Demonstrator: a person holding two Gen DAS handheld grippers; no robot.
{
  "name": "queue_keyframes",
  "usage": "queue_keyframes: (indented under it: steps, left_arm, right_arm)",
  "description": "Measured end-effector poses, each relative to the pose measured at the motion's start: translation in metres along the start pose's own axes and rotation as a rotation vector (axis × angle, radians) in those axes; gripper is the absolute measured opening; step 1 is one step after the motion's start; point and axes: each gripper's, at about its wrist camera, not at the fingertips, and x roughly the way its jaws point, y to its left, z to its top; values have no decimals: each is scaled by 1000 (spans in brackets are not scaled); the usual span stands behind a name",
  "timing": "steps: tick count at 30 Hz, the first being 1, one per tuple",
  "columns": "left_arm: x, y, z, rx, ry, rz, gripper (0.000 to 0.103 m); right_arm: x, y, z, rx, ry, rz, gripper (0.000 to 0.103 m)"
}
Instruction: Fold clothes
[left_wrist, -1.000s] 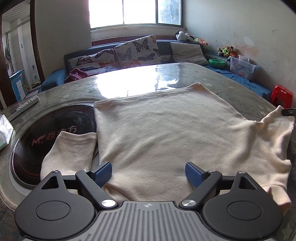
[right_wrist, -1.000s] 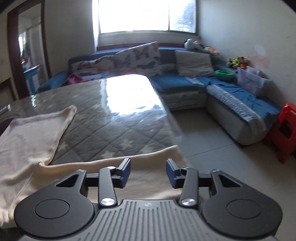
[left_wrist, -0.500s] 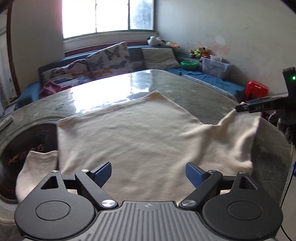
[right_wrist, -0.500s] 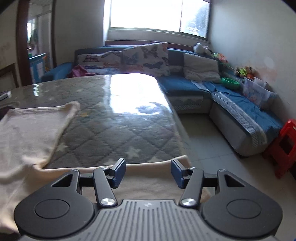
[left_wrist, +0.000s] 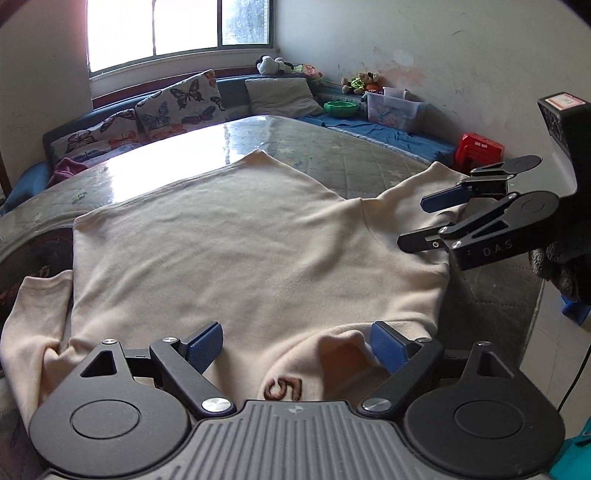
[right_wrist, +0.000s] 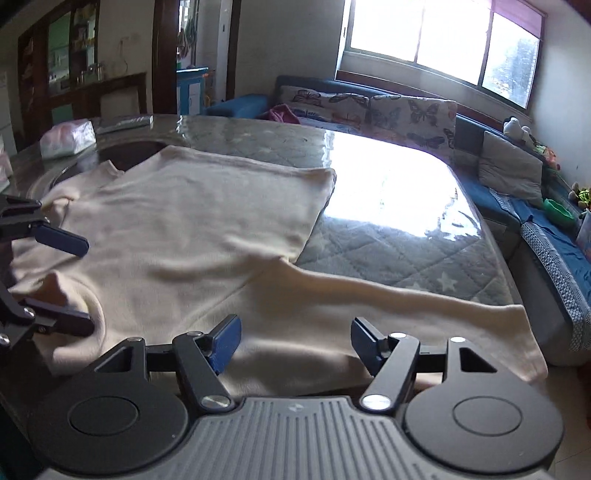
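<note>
The cream sweater (left_wrist: 236, 243) lay spread flat across the quilted, glass-covered table (left_wrist: 354, 155), its hem toward the window side and its collar near the left gripper (left_wrist: 295, 345). A brown stitched mark (left_wrist: 283, 388) showed just by the collar, where a small lip of cloth was turned up. One sleeve (left_wrist: 33, 317) lay bunched beside the body on the left, over the dark round inset (left_wrist: 33, 251) in the table; the other sleeve (right_wrist: 406, 299) stretched out straight toward the table's edge, its cuff reaching the corner.

The left gripper stood wide, nothing between its blue pads (left_wrist: 205, 345) — it hovered over the collar end. The right gripper (right_wrist: 293, 339) was likewise spread wide and empty, poised low over the cloth where the outstretched sleeve joins the body.

As to progress: the body of the garment showed no fold across it, and both sleeves lay outside the body. So the sweater lay laid out flat — no sleeve turned in, no halving of the body visible — and, judging by that, the sleeves and body remained to be folded
</note>
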Motion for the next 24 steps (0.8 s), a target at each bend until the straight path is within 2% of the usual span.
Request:
queue_keyframes:
  steps: [2,6,9,13,19,22,24]
  left_arm:
    - [-2,1,-1,-6,-3,-4,89]
    - [-7,2,-2,-18,-10,-11,89]
    - [-10,4,-3,-25,-16,-15,89]
    - [-18,19,2,-46,-41,24,89]
    - [-25,65,10,-133,-73,179,89]
    - [-23,97,15,-187,-82,260,88]
    - [-17,116,17,-217,-77,298,81]
  right_arm:
    - [-4,-1,-4,4,4,-4,75]
    - [-9,-6,-5,-12,20,-25,75]
    - [-14,-3,4,-23,-10,-21,76]
    - [-10,7,20,-25,-53,41,76]
    - [13,35,44,-57,-96,138,77]
    - [25,46,49,-61,-91,172,77]
    - [33,53,52,-65,-85,196,77]
